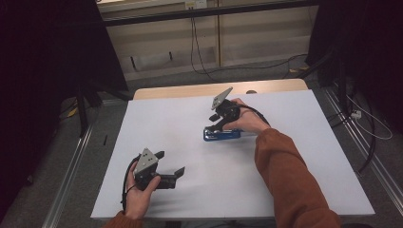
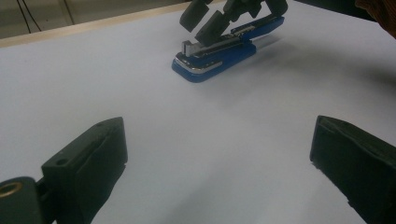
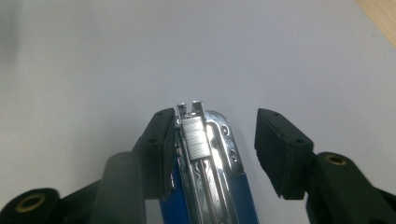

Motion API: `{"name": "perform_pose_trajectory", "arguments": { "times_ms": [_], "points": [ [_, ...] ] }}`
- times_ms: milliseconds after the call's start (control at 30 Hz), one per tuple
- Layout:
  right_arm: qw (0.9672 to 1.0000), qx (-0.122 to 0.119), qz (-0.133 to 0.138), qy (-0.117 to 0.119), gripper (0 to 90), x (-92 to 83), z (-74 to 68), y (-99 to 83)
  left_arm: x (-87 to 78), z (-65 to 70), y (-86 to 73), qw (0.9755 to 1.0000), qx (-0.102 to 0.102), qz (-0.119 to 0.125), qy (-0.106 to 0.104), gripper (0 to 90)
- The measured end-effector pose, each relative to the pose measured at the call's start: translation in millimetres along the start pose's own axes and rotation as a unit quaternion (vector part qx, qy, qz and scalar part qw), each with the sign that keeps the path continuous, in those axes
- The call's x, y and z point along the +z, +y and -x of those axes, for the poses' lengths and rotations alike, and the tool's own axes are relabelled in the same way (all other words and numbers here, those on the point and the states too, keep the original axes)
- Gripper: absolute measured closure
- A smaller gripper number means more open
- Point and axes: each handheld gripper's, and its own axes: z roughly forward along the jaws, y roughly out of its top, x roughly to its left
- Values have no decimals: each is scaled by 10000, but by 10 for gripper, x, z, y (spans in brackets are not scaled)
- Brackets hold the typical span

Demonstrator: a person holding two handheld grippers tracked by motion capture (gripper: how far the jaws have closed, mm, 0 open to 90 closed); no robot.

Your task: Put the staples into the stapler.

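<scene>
While the left claw [image 1: 169, 163] rests low on the white tabletop [image 1: 294, 156] with jaws spread wide and nothing between them, the right claw [image 1: 215, 124] sits over a blue-and-chrome metal stapler [image 1: 222, 134] lying mid-tabletop. Right jaws part-open astride the stapler's front end; one jaw touches its side, the other stands clear.

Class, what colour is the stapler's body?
Blue, with silver metal parts; the stapler shows best in the left gripper view.

Blue stapler [image 1: 222, 134], silver metal inside; white table [image 1: 285, 166]; orange-brown sleeve [image 1: 290, 180].
</scene>
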Motion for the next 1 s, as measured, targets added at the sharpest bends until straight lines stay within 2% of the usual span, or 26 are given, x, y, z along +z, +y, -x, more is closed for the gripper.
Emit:
{"name": "perform_pose_trajectory", "arguments": {
  "times_ms": [67, 167, 300, 400, 500, 700, 767, 867, 933, 1000],
  "points": [
    [9998, 142, 86, -75, 395, -18, 4, -25, 1, -1, 0, 10000, 1, -15, 8, 42],
    [9987, 481, 136, -136, 341, -56, 0, -49, -2, -5, -1, 10000, -3, -7, 16, 42],
    [9964, 734, 211, -375, 216, -114, -23, -87, -4, -10, -1, 10000, -22, -26, 46, 42],
    [9948, 818, 294, -533, 197, -145, -37, -126, -2, -6, 1, 10000, -11, 7, 44, 42],
    [9930, 995, 361, -532, 183, -170, -48, -160, 1, -15, -1, 10000, 16, -45, 61, 42],
    [9873, 1226, 577, -825, 160, -229, -75, -205, 7, -14, -8, 10000, -37, -62, 56, 42],
    [9853, 1362, 682, -780, 121, -246, -82, -213, 4, -17, -7, 10000, -27, -64, 62, 42],
    [9836, 1399, 718, -884, 111, -266, -99, -220, 1, -17, -6, 10000, -23, -57, 68, 42],
    [9809, 1478, 804, -980, 110, -282, -122, -230, 2, -18, -6, 9999, -44, -64, 63, 42],
    [9754, 1647, 798, -1229, 108, -290, -149, -250, 7, -22, -8, 9999, -96, -64, 80, 43]
  ]
}}
